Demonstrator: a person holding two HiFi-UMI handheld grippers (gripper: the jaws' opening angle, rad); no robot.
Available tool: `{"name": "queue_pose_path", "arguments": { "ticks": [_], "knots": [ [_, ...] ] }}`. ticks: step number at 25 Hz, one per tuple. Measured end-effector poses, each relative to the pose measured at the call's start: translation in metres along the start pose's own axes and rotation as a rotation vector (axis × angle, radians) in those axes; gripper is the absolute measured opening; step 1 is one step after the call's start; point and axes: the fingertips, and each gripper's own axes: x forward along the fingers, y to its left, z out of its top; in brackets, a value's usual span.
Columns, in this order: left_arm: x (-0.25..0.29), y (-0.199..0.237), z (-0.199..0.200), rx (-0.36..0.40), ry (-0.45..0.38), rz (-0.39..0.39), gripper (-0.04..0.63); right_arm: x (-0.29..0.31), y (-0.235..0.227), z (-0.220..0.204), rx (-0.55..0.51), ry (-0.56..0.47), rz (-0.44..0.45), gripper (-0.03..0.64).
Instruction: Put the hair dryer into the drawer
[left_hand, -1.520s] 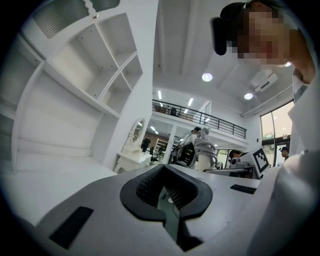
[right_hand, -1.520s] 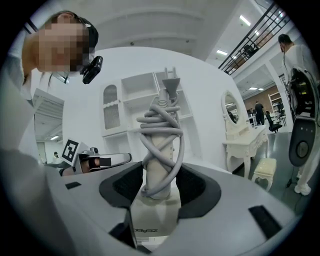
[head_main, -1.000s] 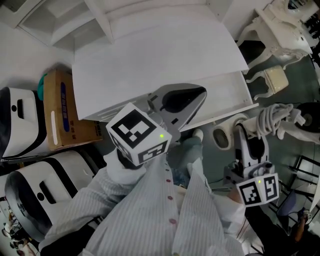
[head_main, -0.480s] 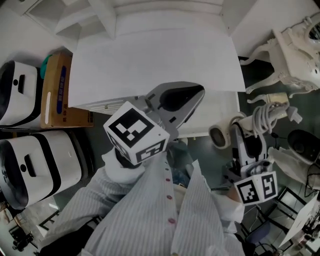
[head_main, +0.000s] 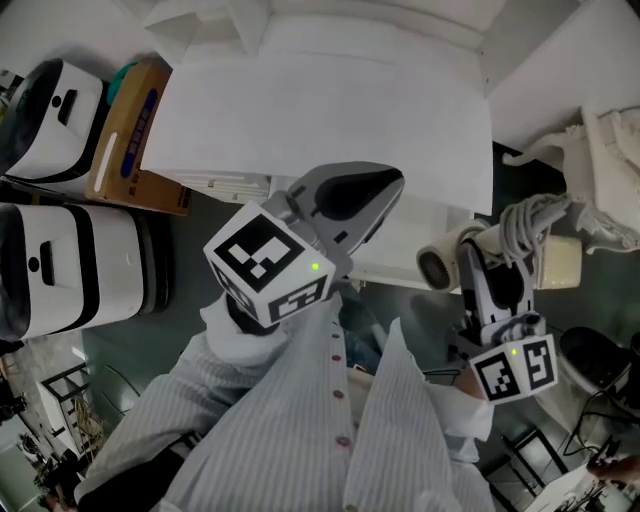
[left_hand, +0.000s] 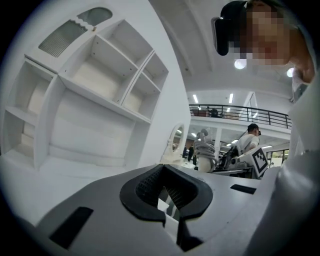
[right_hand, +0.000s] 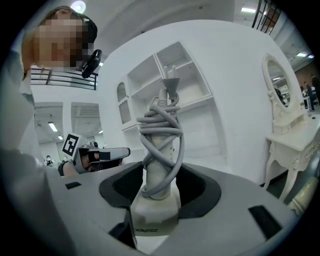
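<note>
- The right gripper (right_hand: 159, 187) clamps the hair dryer (right_hand: 161, 145) by its cord-wrapped handle; the left gripper (left_hand: 167, 192) is closed, empty.
- Likely the carry step; next, lower it into the drawer (head_main: 428, 230) at ten o'clock.

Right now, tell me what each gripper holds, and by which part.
Right gripper: the white plastic hair dryer, clamped at the base of its cord-wrapped handle. Left gripper: nothing, jaws together.

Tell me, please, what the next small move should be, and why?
Probably carry the right tool forward and leftward, bringing the hair dryer over the drawer. That tool grips the dryer's cord-wrapped handle, and the dryer sits just outside the drawer's front corner.
</note>
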Motion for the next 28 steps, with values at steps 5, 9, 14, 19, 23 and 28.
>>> {"name": "queue_pose_path", "arguments": {
  "ticks": [5,9,14,19,23,28],
  "knots": [
    [-0.003,0.014,0.003,0.003,0.001,0.06,0.009,0.018,-0.004,0.001,-0.001,0.016,0.057,0.19],
    [-0.011,0.026,0.007,-0.001,-0.001,0.086,0.009,0.034,0.0,-0.002,-0.003,0.034,0.088,0.19],
    [-0.022,0.041,0.01,-0.003,-0.011,0.101,0.009,0.053,0.012,-0.007,-0.002,0.055,0.115,0.19],
    [-0.026,0.05,0.007,-0.032,-0.017,0.096,0.009,0.064,0.017,-0.013,0.0,0.073,0.122,0.19],
    [-0.029,0.053,0.001,-0.042,-0.01,0.089,0.009,0.069,0.02,-0.02,-0.001,0.092,0.12,0.19],
    [-0.034,0.065,-0.013,-0.047,0.008,0.093,0.009,0.077,0.023,-0.037,-0.038,0.144,0.122,0.19]
  ]
}}
